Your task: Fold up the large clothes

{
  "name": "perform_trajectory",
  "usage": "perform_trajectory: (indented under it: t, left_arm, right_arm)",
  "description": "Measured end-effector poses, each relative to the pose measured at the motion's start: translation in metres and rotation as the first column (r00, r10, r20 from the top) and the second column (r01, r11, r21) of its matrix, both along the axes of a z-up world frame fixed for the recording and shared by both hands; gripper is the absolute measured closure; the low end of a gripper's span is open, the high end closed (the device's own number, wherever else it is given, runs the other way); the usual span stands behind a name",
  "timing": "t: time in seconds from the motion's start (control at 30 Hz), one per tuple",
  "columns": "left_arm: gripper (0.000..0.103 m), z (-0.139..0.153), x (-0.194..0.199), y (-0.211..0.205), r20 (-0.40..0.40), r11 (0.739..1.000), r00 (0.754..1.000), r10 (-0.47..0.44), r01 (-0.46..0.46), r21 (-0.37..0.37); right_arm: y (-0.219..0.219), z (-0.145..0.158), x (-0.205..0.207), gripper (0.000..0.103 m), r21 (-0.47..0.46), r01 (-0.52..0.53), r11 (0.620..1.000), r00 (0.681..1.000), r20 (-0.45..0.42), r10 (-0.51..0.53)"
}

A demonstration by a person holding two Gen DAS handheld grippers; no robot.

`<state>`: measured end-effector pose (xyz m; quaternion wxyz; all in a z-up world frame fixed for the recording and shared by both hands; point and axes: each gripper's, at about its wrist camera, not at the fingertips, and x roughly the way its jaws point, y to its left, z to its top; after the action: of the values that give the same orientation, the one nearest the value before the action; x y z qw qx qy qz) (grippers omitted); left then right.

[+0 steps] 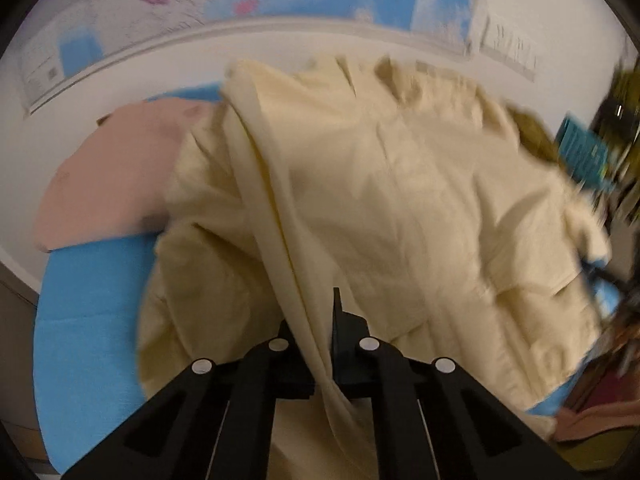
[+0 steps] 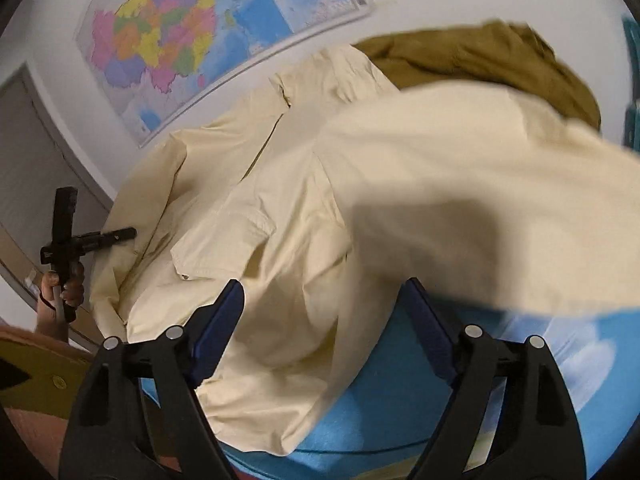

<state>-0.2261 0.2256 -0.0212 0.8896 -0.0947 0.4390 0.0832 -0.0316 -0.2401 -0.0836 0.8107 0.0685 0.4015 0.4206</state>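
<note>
On top of the blue mat [image 1: 92, 312] lies the big cream shirt [image 1: 400, 208], spread out and full of wrinkles. It covers most of the mat, and blue shows past its edges.

Near the bottom of the shirt, the left gripper [image 1: 316, 320] has its two black fingers pressed close together, and a long fold of the cream cloth runs down between them. It is pinching that fold, which is pulled up off the mat in a ridge. From the right wrist camera, the same tool [image 2: 116, 235] shows at the shirt's left edge, with a hand [image 2: 64, 286] around its handle.

Over the near side of the shirt, the right gripper [image 2: 324, 316] has its two blue-padded fingers [image 2: 220, 328] spread wide apart. Cream cloth sits in the gap between them, but the pads are not squeezing it. A blurry flap of the shirt hangs in front of the right finger.

Behind the shirt lies an olive-brown garment [image 2: 480, 60]. Beside the shirt on its left, a pink cloth [image 1: 112, 168] rests on the mat. Behind all of it, on the white wall, hangs a colourful map [image 2: 168, 40]
</note>
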Motion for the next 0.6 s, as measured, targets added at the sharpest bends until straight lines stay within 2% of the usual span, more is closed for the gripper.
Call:
perform_trajectory:
  t: [0.1,0.2,0.23,0.3,0.37,0.43,0.57,0.6]
  left_arm:
    - [0.099,0.044,-0.014,0.026,0.077,0.998,0.996,0.052,-0.054,0.02]
    - [0.099,0.088,-0.029,0.066,0.147,0.988,0.978,0.151,-0.156,0.022]
    - [0.099,0.101,-0.032,0.079,0.152,0.976,0.968,0.198,-0.209,0.059]
    - [0.099,0.106,-0.029,0.091,0.144,0.966,0.964,0.225,-0.24,0.092]
    - [0.097,0.098,-0.018,0.101,0.097,0.958,0.965,0.245,-0.256,0.128]
    - [0.092,0.075,0.0,0.106,0.021,0.927,0.955,0.294,-0.291,0.237]
    - [0.086,0.01,0.024,0.121,-0.137,0.838,0.903,0.408,-0.31,0.448]
    - [0.078,-0.004,0.027,0.122,-0.164,0.813,0.888,0.43,-0.302,0.498]
  right_arm:
    - [0.001,-0.001,-0.005,0.024,0.015,0.008,1.0,1.0,0.0,-0.008]
    - [0.001,0.002,-0.006,0.024,0.021,0.008,1.0,1.0,0.006,-0.008]
    - [0.003,0.003,-0.006,0.024,0.014,0.017,1.0,1.0,0.01,-0.017]
    - [-0.001,0.002,-0.005,0.024,0.023,0.024,0.999,1.0,0.005,-0.024]
    - [-0.001,0.0,-0.002,0.024,0.02,0.042,0.999,0.999,-0.005,-0.042]
    - [-0.004,-0.003,-0.002,0.024,0.016,0.046,0.999,0.999,-0.01,-0.046]
    - [-0.005,-0.006,-0.002,0.023,0.003,0.061,0.998,0.998,-0.026,-0.061]
    - [-0.006,-0.007,-0.003,0.023,-0.002,0.064,0.998,0.998,-0.029,-0.064]
